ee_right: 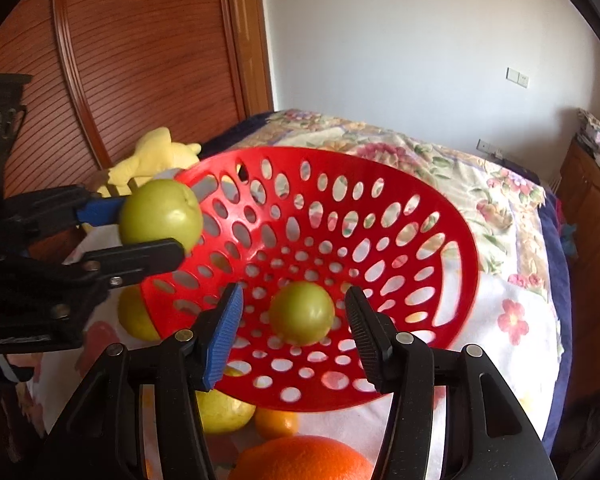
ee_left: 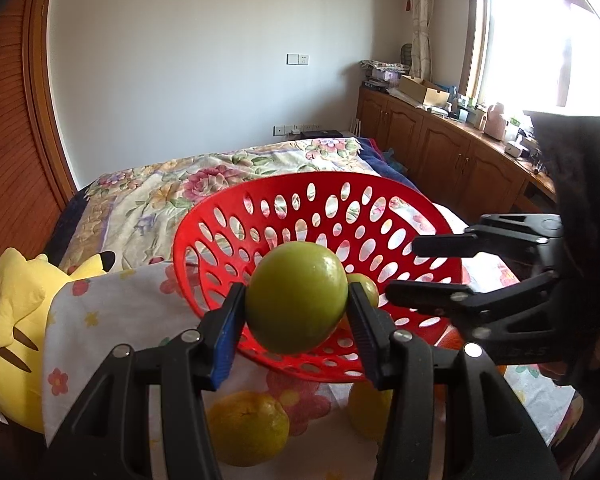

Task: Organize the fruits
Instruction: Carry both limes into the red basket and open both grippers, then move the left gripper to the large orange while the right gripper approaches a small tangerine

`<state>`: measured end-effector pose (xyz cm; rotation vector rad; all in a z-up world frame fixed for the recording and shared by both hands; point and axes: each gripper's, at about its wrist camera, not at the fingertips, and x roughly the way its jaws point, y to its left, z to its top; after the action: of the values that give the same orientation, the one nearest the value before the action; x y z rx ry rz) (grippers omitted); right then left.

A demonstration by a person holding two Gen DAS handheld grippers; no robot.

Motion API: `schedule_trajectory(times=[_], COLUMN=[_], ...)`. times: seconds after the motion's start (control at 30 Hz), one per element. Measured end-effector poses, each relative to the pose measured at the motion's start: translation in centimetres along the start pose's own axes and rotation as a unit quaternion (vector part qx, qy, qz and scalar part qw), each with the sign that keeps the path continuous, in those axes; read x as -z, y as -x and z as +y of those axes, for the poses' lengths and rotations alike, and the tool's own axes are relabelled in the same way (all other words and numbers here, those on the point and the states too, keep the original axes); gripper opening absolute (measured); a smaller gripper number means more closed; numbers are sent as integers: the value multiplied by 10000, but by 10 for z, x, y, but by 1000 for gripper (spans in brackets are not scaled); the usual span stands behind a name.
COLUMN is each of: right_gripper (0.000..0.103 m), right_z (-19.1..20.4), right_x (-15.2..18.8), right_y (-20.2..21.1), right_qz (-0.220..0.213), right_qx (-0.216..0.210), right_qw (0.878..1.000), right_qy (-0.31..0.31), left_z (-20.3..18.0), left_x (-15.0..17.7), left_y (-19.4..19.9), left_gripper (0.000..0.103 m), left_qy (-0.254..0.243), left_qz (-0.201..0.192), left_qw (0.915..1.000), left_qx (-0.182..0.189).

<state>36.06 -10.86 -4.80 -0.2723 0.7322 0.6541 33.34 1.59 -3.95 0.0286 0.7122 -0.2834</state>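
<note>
The left gripper [ee_left: 296, 312] clamps a green apple [ee_left: 296, 297] between its jaws at the rim of a tilted red basket [ee_right: 420, 216] on a floral bed [ee_left: 148, 196]. The right gripper [ee_right: 294, 330] stands with jaws apart, a second green apple [ee_right: 302, 313] lying loose in the basket between them.

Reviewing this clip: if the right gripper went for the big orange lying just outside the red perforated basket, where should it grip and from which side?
Probably across the widest middle of the large orange fruit, coming down from above. It is round with no handle, lies on the floral cloth and shows its top clear. The right gripper is open and empty; the red perforated plastic basket crowds its far side.
</note>
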Motion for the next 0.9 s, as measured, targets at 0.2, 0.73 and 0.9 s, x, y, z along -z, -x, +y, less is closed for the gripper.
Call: schedule_trajectory(times=[0.2,0.73,0.9], right_gripper=[55,56,56], right_z=[-1,-9,-5], right_x=[10,47,60], right_y=[29,73,86], right_qz=[-265,-708,-798], right_qx=[38,267,326], right_qw=[9995,9948,9932], right_qy=[-149,-678,-778], left_z=[-3,-9,-10], left_x=[-1,5,17], left_y=[-13,11,35], left_gripper=[50,56,58], left_qy=[-39,-17,-40], left_qz=[139,6,-106], left_qw=[9999,10000,9999], left_qx=[30,41,19])
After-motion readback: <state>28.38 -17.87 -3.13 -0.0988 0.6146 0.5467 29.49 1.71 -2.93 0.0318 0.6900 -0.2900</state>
